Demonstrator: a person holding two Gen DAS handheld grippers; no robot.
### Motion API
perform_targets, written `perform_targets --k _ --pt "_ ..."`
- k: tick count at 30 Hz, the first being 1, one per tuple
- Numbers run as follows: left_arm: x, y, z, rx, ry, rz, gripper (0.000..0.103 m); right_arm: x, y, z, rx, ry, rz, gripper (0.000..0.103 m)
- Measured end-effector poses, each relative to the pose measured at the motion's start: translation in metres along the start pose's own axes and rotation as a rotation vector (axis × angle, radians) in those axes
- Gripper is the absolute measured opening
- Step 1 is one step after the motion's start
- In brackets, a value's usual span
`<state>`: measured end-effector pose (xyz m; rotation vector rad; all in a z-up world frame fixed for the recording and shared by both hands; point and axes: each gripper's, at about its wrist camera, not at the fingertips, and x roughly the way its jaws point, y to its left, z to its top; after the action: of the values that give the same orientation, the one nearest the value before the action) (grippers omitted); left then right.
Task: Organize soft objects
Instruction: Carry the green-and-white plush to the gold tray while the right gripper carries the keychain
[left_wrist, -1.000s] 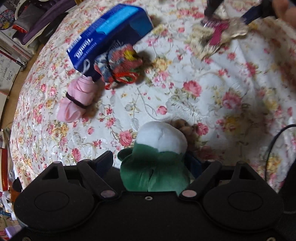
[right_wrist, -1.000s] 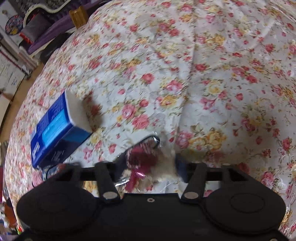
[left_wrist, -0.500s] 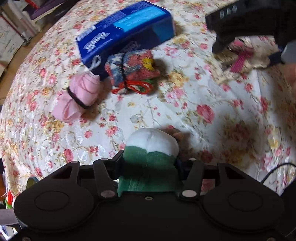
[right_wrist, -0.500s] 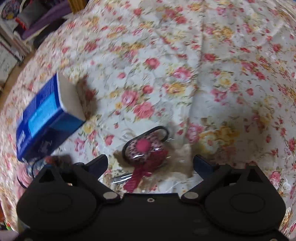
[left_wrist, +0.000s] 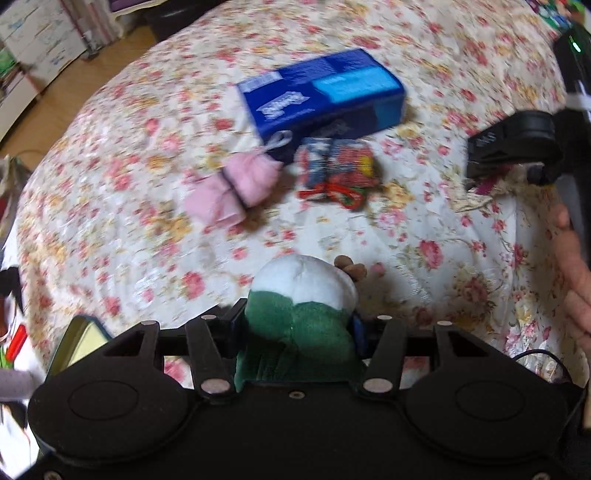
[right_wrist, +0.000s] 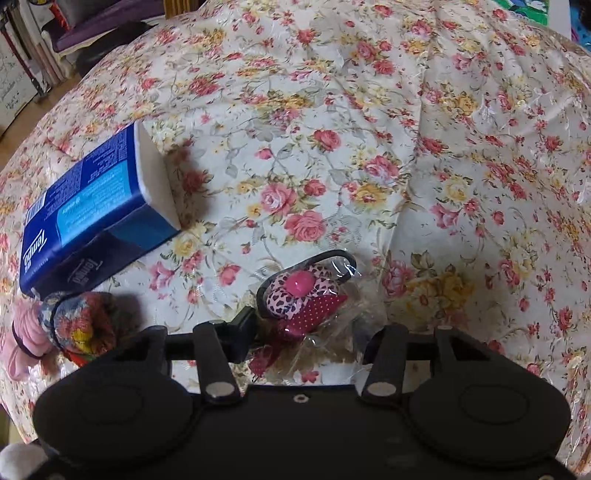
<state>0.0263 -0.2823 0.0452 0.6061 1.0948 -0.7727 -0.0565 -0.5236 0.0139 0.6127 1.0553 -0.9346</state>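
Note:
My left gripper (left_wrist: 297, 318) is shut on a green and white plush toy (left_wrist: 303, 288), held a little above the flowered bedspread (left_wrist: 110, 221). Beyond it lie a rolled pink cloth (left_wrist: 236, 184), a rolled multicoloured sock bundle (left_wrist: 336, 173) and a blue tissue pack (left_wrist: 321, 96). My right gripper (right_wrist: 303, 328) has its jaws closing on a clear packet (right_wrist: 303, 291) that holds a pink leopard-print piece; the packet sits between the fingers and looks squeezed. The right gripper (left_wrist: 509, 147) also shows at the right of the left wrist view.
The tissue pack (right_wrist: 92, 210) and sock bundle (right_wrist: 81, 321) lie left of my right gripper. A person's hand (left_wrist: 576, 277) is at the right edge. A yellow-green tin (left_wrist: 77, 343) sits at the bed's near left edge. Wooden floor and shelves (left_wrist: 44, 55) lie beyond.
My left gripper closed on the plush toy and rose with it, rolling as it went. My right gripper spread wide over the clear packet, then closed in on it.

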Motion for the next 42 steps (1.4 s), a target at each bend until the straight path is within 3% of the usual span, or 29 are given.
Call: perform_targets --k 10,24,35,42 --pt "-0.031 0.083 -0.048 -0.186 -0.007 0.052 0.052 -0.019 -0.012 0.000 0.037 -0.069 0.028 0.050" --pt "-0.027 0.216 -0.133 -0.505 0.054 0.177 0.052 -0.034 0.023 -0.019 -0.055 -0.124 0.023 0.050" --pt "-0.012 0.259 -0.159 -0.627 0.042 0.173 0.053 -0.138 0.047 -0.061 -0.140 -0.238 0.150 0.051" --pt "0.004 0.275 -0.153 -0.653 0.038 0.195 0.053 -0.192 0.094 -0.110 -0.305 -0.241 0.277 0.051"
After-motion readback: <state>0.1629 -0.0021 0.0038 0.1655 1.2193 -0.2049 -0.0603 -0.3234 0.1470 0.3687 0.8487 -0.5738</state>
